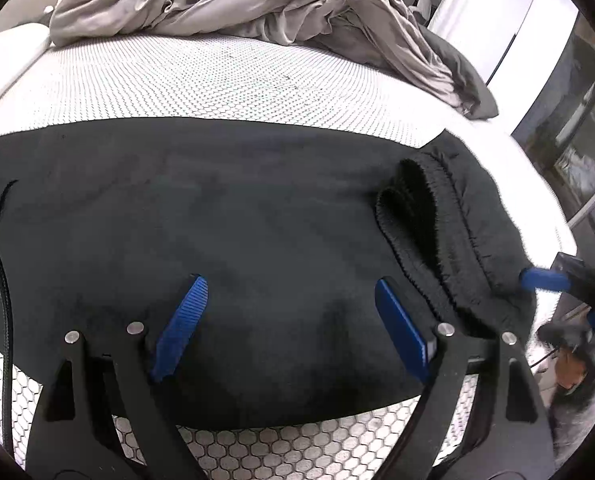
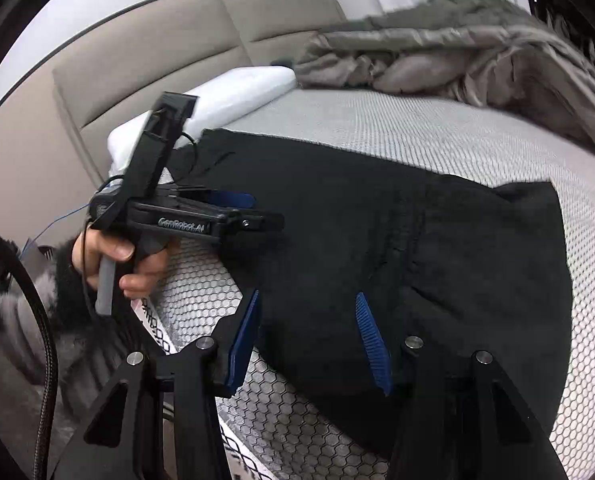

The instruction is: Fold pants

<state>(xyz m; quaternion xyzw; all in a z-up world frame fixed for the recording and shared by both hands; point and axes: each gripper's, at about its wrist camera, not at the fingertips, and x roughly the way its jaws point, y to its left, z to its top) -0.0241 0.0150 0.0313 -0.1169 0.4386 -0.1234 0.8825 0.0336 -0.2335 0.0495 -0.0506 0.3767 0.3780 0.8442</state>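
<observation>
Black pants (image 1: 237, 220) lie spread flat on a white honeycomb-patterned mattress (image 1: 217, 80). Their ribbed waistband (image 1: 429, 216) is bunched at the right end. My left gripper (image 1: 290, 281) hovers over the middle of the cloth, its blue fingers wide apart with nothing between them. One blue finger (image 1: 545, 280) of my right gripper shows at the waistband's right edge. In the right wrist view the pants (image 2: 437, 260) fill the centre, and my right gripper (image 2: 307, 294) stands open over their near edge, pinching nothing. A hand (image 2: 109, 252) holds the left gripper (image 2: 265, 210) above the pants' left end.
A crumpled grey duvet (image 1: 237, 4) is piled at the far end of the bed. A white pillow (image 2: 233, 92) lies against a beige padded headboard (image 2: 137, 60). The mattress drops off at its right edge (image 1: 553, 216). A black cable (image 2: 45, 320) hangs at the left.
</observation>
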